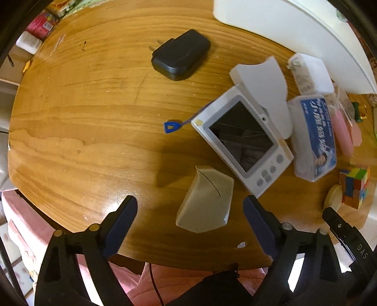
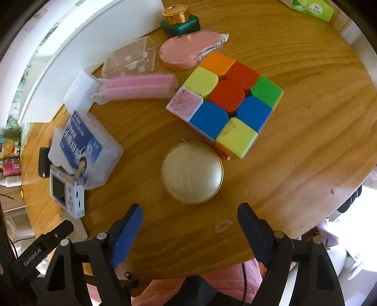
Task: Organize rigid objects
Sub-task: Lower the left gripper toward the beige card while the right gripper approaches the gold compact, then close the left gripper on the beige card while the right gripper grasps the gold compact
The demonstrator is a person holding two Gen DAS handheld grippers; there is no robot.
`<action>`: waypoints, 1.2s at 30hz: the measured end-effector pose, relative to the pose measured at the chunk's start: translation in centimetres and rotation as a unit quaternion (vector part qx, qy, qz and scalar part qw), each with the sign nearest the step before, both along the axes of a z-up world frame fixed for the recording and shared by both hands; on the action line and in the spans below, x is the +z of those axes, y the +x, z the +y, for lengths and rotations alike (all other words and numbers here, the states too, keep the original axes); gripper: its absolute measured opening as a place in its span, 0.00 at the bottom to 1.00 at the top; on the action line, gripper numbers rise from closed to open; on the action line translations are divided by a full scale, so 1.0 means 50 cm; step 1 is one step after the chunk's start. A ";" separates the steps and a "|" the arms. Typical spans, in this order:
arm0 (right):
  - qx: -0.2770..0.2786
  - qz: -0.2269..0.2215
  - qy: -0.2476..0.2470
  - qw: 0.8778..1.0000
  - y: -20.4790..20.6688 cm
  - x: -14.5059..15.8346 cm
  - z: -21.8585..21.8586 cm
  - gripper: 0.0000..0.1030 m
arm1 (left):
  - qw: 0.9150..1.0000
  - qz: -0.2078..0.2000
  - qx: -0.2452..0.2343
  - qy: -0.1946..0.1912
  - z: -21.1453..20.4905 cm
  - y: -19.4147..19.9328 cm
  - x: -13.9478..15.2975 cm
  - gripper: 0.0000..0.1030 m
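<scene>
My left gripper (image 1: 190, 207) is open, its fingers on either side of a white foam piece (image 1: 205, 202) lying on the round wooden table (image 1: 82, 113). Beyond it lie a white digital camera (image 1: 242, 141) with a blue strap, a second white foam piece (image 1: 264, 87), a black charger (image 1: 181, 54) and a blue-labelled plastic box (image 1: 313, 138). My right gripper (image 2: 188, 211) is open just in front of a round gold compact (image 2: 192, 171). Behind the compact sits a colourful puzzle cube (image 2: 226, 101). The same plastic box (image 2: 84, 150) and camera (image 2: 66, 190) show at left in the right wrist view.
Pink foam rollers (image 2: 139, 89), a pink oval case (image 2: 186, 51), a clear plastic holder (image 2: 132, 58), a green bottle with a gold cap (image 2: 180, 21) and a green tissue pack (image 2: 311, 7) lie at the back. A white board (image 1: 294, 30) stands along the far edge. The table's near edge is just under both grippers.
</scene>
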State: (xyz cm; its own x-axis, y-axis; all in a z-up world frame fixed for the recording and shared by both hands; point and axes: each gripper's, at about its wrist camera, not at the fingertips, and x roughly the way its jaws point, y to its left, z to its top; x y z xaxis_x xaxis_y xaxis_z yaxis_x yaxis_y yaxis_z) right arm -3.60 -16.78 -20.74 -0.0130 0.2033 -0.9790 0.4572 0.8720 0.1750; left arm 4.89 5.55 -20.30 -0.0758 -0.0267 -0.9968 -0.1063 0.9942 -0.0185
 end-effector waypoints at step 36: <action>0.038 -0.001 -0.021 0.999 0.026 -0.018 -0.007 0.51 | 0.998 0.021 0.049 -0.043 0.120 -0.021 -0.046 0.45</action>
